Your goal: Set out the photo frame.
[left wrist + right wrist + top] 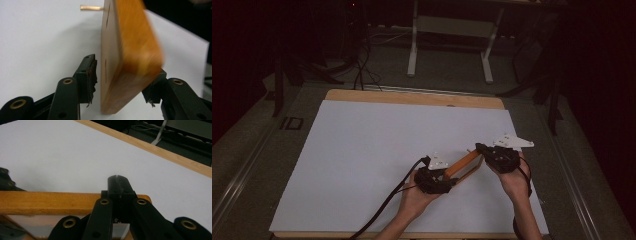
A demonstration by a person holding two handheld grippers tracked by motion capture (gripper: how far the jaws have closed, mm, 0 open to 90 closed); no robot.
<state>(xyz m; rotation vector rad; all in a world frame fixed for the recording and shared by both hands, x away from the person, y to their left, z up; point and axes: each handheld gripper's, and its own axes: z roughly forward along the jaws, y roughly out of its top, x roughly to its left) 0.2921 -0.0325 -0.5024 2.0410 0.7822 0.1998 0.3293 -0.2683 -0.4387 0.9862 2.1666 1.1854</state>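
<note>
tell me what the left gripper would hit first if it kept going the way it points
Probably the wooden frame: it already sits between the left gripper's open jaws, so its end would meet the gripper's throat first. Depth is hard to judge.

Right gripper jaws pressed together, tips meeting just past the frame, a wooden bar running across below them. Beyond the frame lies the white sheet, and past that the table's wooden edge. At the frame's left end, a bit of the left gripper
</note>
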